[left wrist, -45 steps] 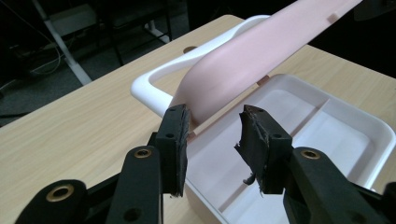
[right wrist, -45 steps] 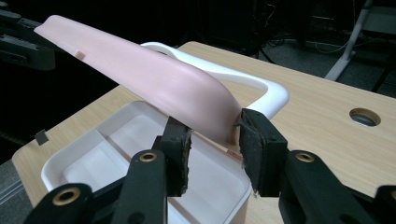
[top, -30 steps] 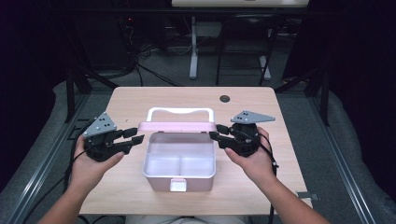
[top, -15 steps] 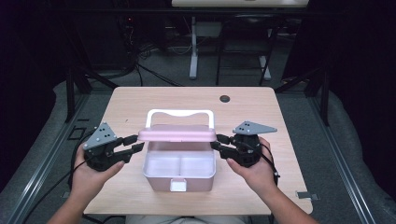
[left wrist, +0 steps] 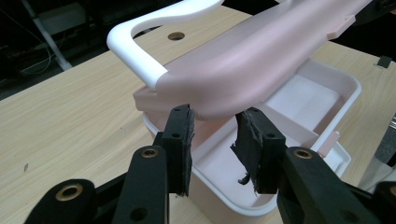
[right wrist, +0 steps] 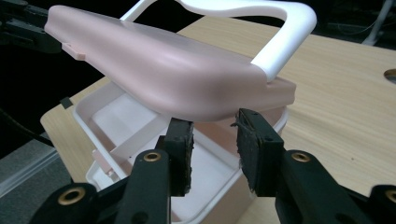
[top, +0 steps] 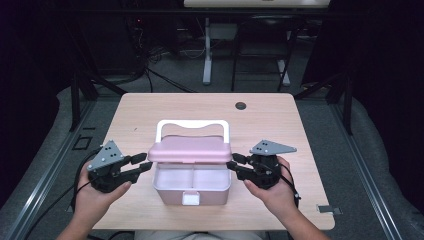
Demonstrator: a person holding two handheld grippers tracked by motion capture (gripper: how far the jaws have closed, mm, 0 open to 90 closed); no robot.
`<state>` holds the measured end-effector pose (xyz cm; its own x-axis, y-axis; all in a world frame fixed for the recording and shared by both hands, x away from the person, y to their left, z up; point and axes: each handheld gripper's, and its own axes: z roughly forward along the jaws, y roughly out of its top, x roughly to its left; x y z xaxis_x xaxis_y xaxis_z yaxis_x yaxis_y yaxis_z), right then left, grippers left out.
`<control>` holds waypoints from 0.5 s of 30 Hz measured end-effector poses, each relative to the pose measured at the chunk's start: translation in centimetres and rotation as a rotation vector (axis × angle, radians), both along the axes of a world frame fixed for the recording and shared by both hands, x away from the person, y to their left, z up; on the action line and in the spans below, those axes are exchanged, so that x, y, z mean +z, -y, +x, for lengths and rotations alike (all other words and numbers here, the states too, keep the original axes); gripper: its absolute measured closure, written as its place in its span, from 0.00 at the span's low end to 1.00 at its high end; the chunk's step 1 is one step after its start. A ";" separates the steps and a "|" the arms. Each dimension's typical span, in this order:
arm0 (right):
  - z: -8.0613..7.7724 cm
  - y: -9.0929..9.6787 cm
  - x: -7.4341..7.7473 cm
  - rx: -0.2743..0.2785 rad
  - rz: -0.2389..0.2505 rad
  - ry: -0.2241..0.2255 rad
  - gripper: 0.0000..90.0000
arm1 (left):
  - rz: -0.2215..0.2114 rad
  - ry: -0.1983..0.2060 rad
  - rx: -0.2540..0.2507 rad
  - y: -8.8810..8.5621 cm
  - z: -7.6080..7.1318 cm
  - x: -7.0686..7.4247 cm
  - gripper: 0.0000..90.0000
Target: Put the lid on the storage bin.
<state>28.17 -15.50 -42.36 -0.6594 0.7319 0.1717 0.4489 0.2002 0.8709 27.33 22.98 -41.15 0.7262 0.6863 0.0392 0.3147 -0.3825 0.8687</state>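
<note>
My left gripper [top: 142,167] and right gripper [top: 234,163] are matte black, each built of flat linked bars pinned with brass-coloured ringed rivets. My jaws end in black rubbery pads; the pad on one jaw in the left gripper view is frayed, with a torn shred hanging from its lower edge. A small round screw hole sits on each pad carrier. On top of each body rides a grey three-cornered plate dotted with small holes. A black cable trails from each. My forearms are bare, without sleeves.
</note>
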 end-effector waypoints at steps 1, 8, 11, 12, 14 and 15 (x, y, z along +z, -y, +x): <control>0.0 0.1 -0.1 0.001 0.009 -0.012 0.74 | -0.003 -0.003 0.000 0.0 0.0 0.0 0.72; -0.3 0.3 -0.4 0.008 0.010 -0.025 0.74 | -0.017 -0.023 -0.013 -0.1 -0.3 -0.3 0.72; -0.5 0.5 -0.4 0.009 0.015 -0.025 0.74 | -0.016 -0.025 -0.013 -0.2 -0.3 -0.4 0.72; -0.5 0.6 -0.3 0.009 0.015 -0.025 0.74 | -0.016 -0.026 -0.015 -0.2 -0.3 -0.4 0.73; -0.6 0.7 -0.4 0.011 0.016 -0.031 0.74 | -0.016 -0.030 -0.015 -0.2 -0.4 -0.5 0.73; -0.6 0.7 -0.4 0.012 0.015 -0.036 0.74 | -0.011 -0.029 -0.015 -0.2 -0.4 -0.5 0.73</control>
